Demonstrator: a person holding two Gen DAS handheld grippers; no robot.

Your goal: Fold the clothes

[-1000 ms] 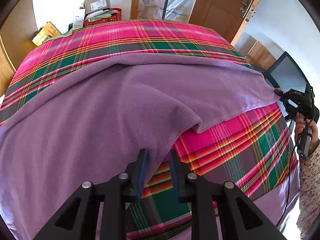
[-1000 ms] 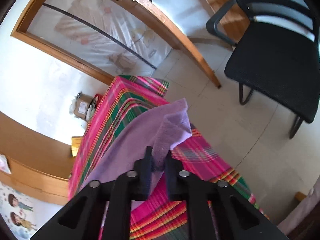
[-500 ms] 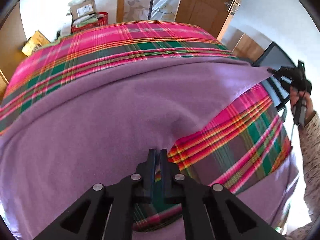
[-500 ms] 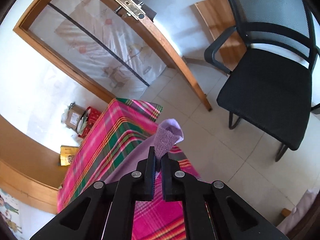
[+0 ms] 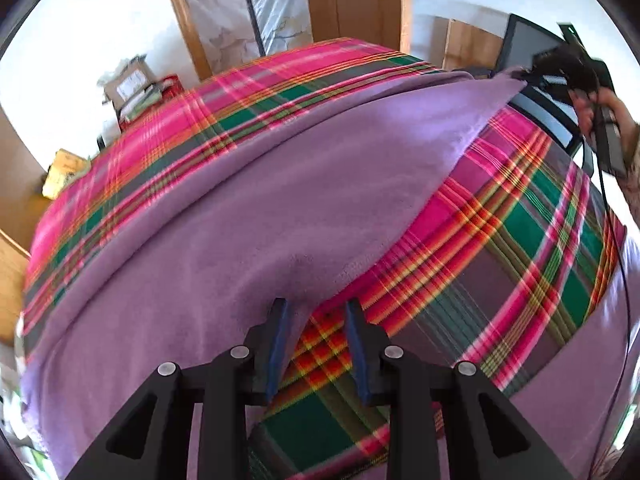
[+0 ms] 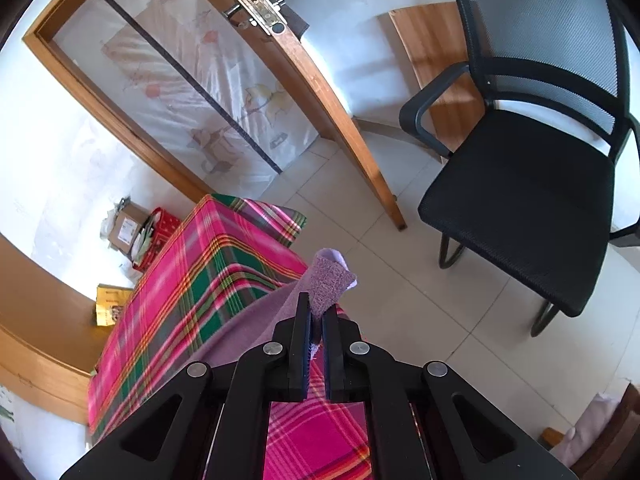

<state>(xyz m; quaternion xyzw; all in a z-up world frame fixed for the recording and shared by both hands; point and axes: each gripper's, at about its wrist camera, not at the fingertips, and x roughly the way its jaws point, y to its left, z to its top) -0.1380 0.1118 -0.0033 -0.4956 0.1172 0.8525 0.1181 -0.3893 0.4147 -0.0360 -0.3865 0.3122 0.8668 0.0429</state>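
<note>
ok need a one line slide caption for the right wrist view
Right gripper clamps a corner of the purple garment, lifted over the plaid-covered table, office chair beyond.

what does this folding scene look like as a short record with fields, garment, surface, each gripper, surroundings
garment: purple fleece garment, spread across the table, one corner lifted
surface: pink and green plaid tablecloth covering the table
left gripper: jaws opening, garment edge lies against the left pad, not pinched
right gripper: shut on a corner of the garment, raised off the table
person: hand on the right gripper's handle
surroundings: black mesh office chair, wooden door, tiled floor
</note>
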